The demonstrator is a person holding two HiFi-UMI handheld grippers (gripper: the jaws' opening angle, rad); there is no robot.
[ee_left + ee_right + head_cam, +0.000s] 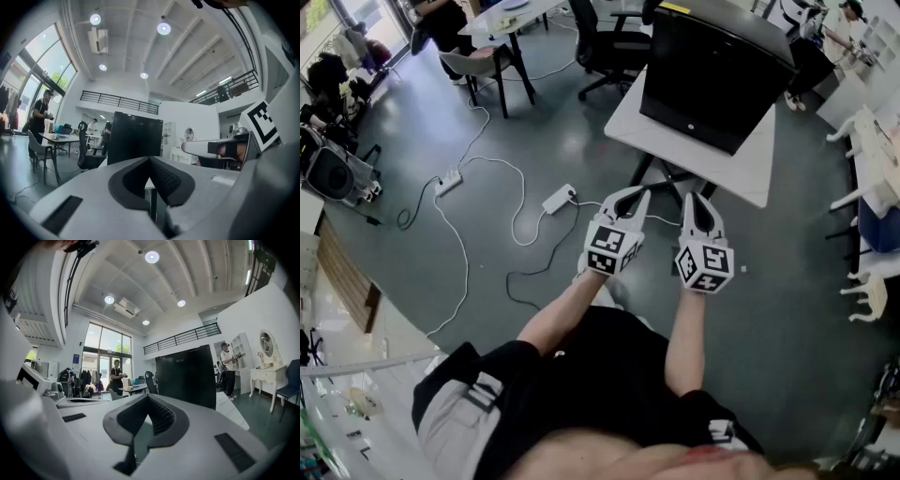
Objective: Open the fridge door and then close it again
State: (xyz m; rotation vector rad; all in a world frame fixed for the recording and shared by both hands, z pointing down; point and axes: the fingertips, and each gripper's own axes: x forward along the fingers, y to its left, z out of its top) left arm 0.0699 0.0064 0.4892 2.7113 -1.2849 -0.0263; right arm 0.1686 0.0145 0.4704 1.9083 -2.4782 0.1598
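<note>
A small black fridge (717,70) stands on a white table (741,169), its door closed and facing me. It shows as a dark block in the left gripper view (135,137) and in the right gripper view (187,376). My left gripper (630,195) is held level in front of the table's near edge, jaws shut with nothing between them. The right gripper (699,202) is beside it, also shut and empty. Both stand apart from the fridge, short of the table. In the left gripper view the right gripper (220,147) shows at the right.
White cables and a power strip (558,199) lie on the grey floor at my left. Black office chairs (609,42) and a second table (502,19) stand behind. White furniture (872,187) lines the right side. People stand far off.
</note>
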